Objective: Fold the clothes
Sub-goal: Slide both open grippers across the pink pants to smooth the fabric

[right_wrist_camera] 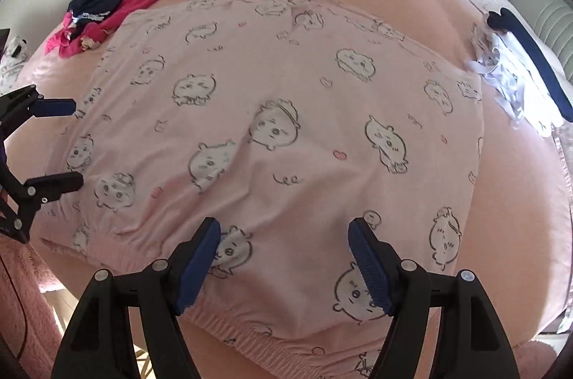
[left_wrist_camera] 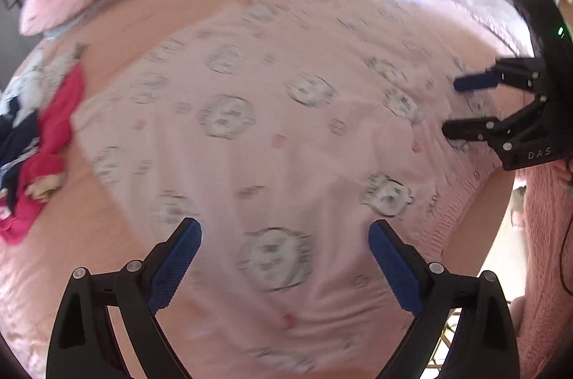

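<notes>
While the pale pink cartoon-print cotton garment (right_wrist_camera: 272,128) lies flat on the bed (right_wrist_camera: 519,182), both claws, left (left_wrist_camera: 284,268) and right (right_wrist_camera: 284,266), hang released above it; next comes gripping an edge to fold.

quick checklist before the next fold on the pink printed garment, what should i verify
1. Left gripper free to grasp: ok, jaws wide apart, nothing between them.
2. Right gripper free to grasp: ok, jaws apart over the cloth, not pinching it.
3. Pink printed garment spread flat on the bed: ok, only shallow wrinkles near the elastic waistband.
4. Fold path clear: ok, the red and navy clothes pile lies off one corner and the white and navy garment beside the opposite edge.
5. Far edge flat: not ok, slightly bunched.
6. Layers beneath aligned: cannot tell.
</notes>
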Available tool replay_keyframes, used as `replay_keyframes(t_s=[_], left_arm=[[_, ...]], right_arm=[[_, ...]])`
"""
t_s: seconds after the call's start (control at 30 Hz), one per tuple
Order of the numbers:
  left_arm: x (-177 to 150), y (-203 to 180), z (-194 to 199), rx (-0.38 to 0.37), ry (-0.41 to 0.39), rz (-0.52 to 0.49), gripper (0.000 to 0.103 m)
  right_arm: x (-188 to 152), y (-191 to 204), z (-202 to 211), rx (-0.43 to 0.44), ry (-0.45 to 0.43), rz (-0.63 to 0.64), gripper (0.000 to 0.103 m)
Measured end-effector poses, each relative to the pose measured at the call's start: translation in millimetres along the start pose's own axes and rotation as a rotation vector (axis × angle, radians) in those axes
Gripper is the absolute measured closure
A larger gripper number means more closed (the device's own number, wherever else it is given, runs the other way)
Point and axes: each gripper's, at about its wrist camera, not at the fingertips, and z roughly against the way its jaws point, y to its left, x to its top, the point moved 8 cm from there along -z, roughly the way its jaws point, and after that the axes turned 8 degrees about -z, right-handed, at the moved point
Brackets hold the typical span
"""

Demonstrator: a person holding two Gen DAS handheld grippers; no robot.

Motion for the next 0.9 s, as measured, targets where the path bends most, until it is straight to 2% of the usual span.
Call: replay_keyframes(t_s=[0.1,0.2,0.3,0.37,0.47,0.63,0.77,0.9], left_arm=[[-19,-16,2,0.039,0.025,-0.061,0.007],[-37,-10,15,0.001,0.058,-0.006,0.007],[-40,1,28,-0.042,0.04,0.036,0.008],[-28,18,33,0.006,-0.016,0.077,0.008],[1,51,35,0.085,-0.123,0.158,0.008],[44,105,12,0.133,-0.216,0.29,0.008],[48,144,-5,0.138,-0.202,0.405,0.008],[36,170,-26,0.189,-0.131,0.398,0.008]], right_arm=[[-17,-10,2,-0.013,0.025,0.027,0.029],[-35,-25,7,-0.004,0.054,-0.006,0.029],[-37,-30,17,0.057,0.05,-0.029,0.029],[-20,-27,23,0.092,0.031,-0.026,0.029],[28,-17,23,0.099,-0.031,0.035,0.029],[92,6,0,0.106,-0.071,0.108,0.029],[138,37,-38,0.134,-0.061,0.146,0.029],[164,61,-84,0.127,0.01,0.183,0.029]])
